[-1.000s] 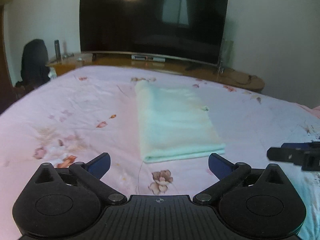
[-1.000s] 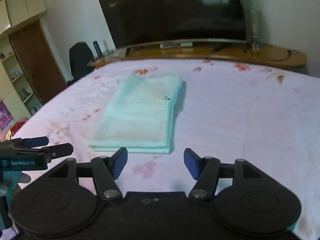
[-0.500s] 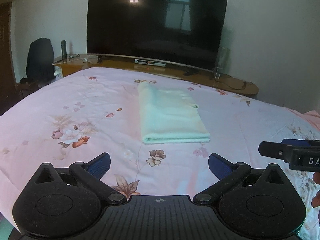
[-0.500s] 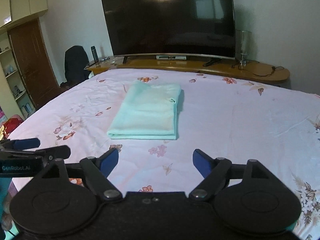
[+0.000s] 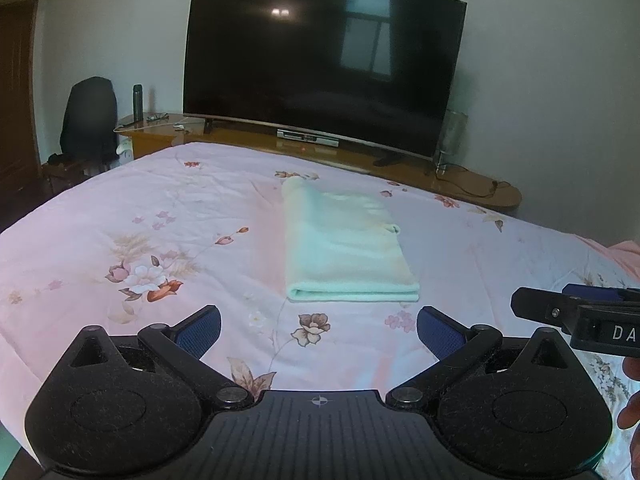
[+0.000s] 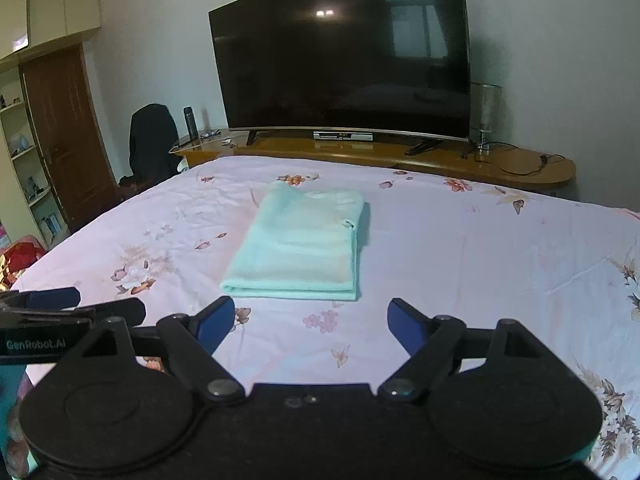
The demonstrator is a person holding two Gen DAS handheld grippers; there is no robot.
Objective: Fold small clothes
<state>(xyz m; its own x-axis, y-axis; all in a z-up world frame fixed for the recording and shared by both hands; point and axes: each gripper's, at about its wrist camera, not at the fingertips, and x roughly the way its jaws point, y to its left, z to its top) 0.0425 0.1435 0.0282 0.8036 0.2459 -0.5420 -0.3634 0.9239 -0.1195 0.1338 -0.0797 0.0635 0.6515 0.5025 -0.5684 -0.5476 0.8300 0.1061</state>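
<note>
A mint-green garment (image 5: 344, 246) lies folded into a neat rectangle on the pink floral bedsheet (image 5: 160, 216); it also shows in the right wrist view (image 6: 302, 246). My left gripper (image 5: 318, 330) is open and empty, held above the bed's near edge, well short of the garment. My right gripper (image 6: 310, 322) is open and empty too, just short of the garment's near fold. Each gripper shows at the edge of the other's view: the right one (image 5: 576, 312) and the left one (image 6: 72, 308).
A large dark TV (image 5: 320, 68) stands on a wooden cabinet (image 5: 460, 180) beyond the bed's far edge. A dark chair (image 5: 88, 120) and a flask (image 5: 137, 100) are at the far left. A wooden door (image 6: 64, 136) and shelves are on the left.
Both grippers have pulled back and risen away from the folded garment, so it looks smaller and farther. Both stay open and empty.
</note>
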